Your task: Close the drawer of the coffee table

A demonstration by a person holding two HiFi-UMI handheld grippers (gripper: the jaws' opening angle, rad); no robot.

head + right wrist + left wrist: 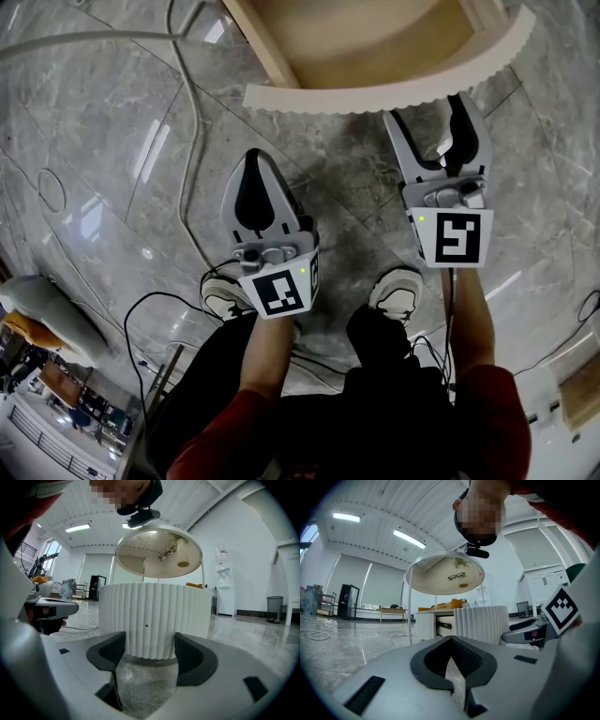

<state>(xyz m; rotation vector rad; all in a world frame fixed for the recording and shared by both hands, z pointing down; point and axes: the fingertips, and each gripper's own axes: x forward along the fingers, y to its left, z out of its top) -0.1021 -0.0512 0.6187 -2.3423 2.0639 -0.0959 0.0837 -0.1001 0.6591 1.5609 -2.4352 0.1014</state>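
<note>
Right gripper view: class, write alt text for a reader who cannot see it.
The right tool holds its jaws apart and empty, aimed at the white ribbed drawer front just ahead. Grey marble floor lies below; a round tabletop sits above.

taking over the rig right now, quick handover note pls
Left gripper: shut, empty, held back from the table.
Right gripper: open, empty, jaws apart right at the fluted front of the drawer; whether they touch it cannot be told.
The drawer stands pulled out of the coffee table.
Done: the approach only.
Left: push the front in with the right gripper until it sits flush.
</note>
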